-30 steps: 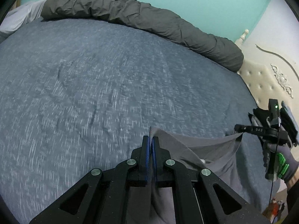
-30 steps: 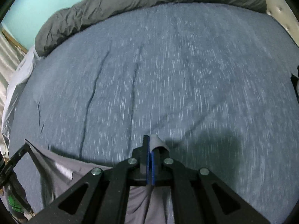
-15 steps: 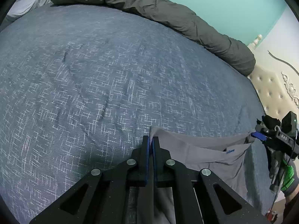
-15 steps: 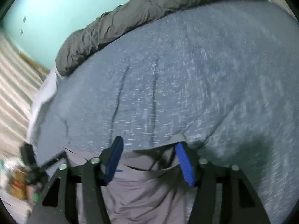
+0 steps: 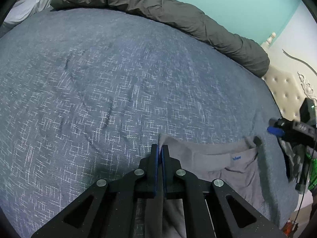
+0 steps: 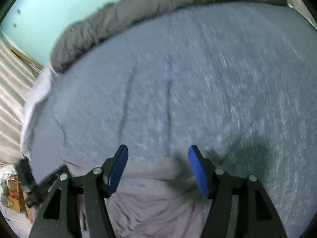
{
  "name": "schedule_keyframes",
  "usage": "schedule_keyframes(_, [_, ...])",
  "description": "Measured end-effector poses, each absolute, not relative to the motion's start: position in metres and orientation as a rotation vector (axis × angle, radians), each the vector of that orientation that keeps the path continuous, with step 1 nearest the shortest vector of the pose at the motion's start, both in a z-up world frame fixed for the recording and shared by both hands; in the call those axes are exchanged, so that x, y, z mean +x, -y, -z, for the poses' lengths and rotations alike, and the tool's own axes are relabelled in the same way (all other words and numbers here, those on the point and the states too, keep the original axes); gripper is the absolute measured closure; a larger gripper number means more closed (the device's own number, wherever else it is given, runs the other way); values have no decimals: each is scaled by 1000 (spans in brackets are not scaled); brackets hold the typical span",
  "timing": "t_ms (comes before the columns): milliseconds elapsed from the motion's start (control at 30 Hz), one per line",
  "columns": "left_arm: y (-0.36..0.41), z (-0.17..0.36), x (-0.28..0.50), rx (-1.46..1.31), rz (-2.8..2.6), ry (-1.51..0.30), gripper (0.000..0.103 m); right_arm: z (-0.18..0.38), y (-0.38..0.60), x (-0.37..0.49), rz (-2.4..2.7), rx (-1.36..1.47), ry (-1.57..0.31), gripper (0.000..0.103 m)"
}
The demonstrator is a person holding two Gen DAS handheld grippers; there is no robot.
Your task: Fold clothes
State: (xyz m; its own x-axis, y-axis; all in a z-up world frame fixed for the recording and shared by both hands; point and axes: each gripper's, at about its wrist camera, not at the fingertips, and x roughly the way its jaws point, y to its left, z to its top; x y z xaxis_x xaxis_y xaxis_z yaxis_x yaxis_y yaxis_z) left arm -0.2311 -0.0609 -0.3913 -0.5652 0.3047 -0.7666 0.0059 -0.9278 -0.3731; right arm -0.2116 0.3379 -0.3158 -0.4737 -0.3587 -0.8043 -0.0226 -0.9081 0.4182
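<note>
Bed (image 5: pixel 111 83): broad, slightly domed, covered in blue-grey woven fabric flecked with white cross-hatching, a few shallow creases across the middle. Along the far edge of the bed, a dark grey quilt (image 5: pixel 178 17), rolled and wrinkled, soft and bulky. Beyond the bed's right corner, a cream tufted headboard (image 5: pixel 285 93) with carved trim.

At the near edge of the bed, the garment (image 5: pixel 223 162): thin grey knit, limp, top hem now lying flat on the bedcover rather than stretched taut in the air as a second ago; small blue label just under that hem, loose wrinkles lower down.

Just changed: right gripper (image 6: pixel 158 170) now wide apart, blue pads (image 6: pixel 198 170) either side of the garment's hem and gripping nothing, where a second ago clamped shut on the right corner. Right corner therefore released onto the bed and lying free.

Left gripper (image 5: pixel 160 154) still pinched together on the left corner of the hem, a small peak of cloth poking up between the blue-lined jaws.

Likely meaning for the task: spreading stage nearly finished, one corner laid, the other awaiting release, the first fold not yet begun.
</note>
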Motion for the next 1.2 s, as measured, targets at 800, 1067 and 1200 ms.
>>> schedule_keyframes(800, [63,399,-228,-1389,-2571,510,99,375,-300,-145,2652,1485,-140,101])
schedule_keyframes(1067, [64,398,-228,-1390,-2577,536,98,348,-319,-146,2728,1410,-70,101])
schedule_keyframes(1200, [61,402,-231,-1410,-2561,543,96,347,-340,-141,2748,1433,-64,101])
